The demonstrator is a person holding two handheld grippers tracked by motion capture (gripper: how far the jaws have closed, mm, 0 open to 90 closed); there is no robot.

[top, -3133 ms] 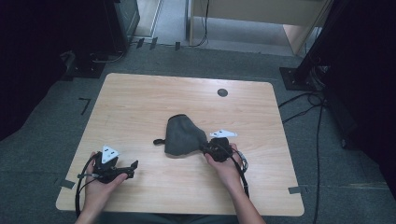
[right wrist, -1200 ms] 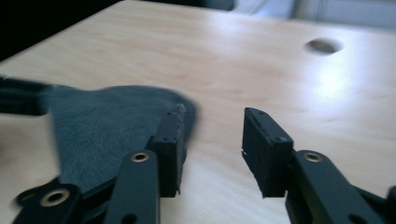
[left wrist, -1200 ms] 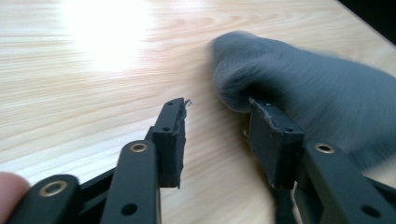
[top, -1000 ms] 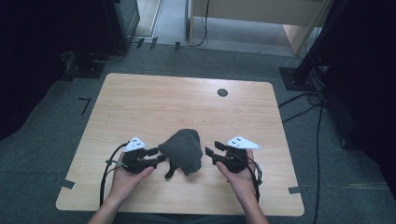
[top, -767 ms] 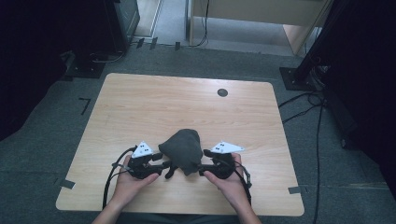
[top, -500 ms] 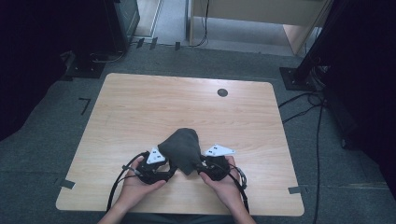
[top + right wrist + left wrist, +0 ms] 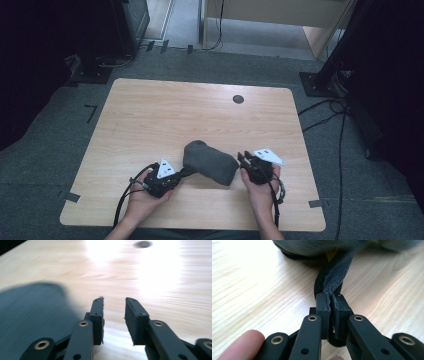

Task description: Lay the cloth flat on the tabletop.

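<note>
two grippers: left gripper [image 7: 329, 312] fingers just clamped on grey cloth [image 7: 210, 162] strap; right gripper [image 7: 113, 320] fingers apart, empty.

No legible text anywhere.
The grey plates [image 7: 165, 169] atop both claws carry small dark marks, too tiny to read; the desk [image 7: 200, 115] bears no label.

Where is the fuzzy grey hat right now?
In the high view, the grey hat lies on the table's near half, between both grippers.
</note>
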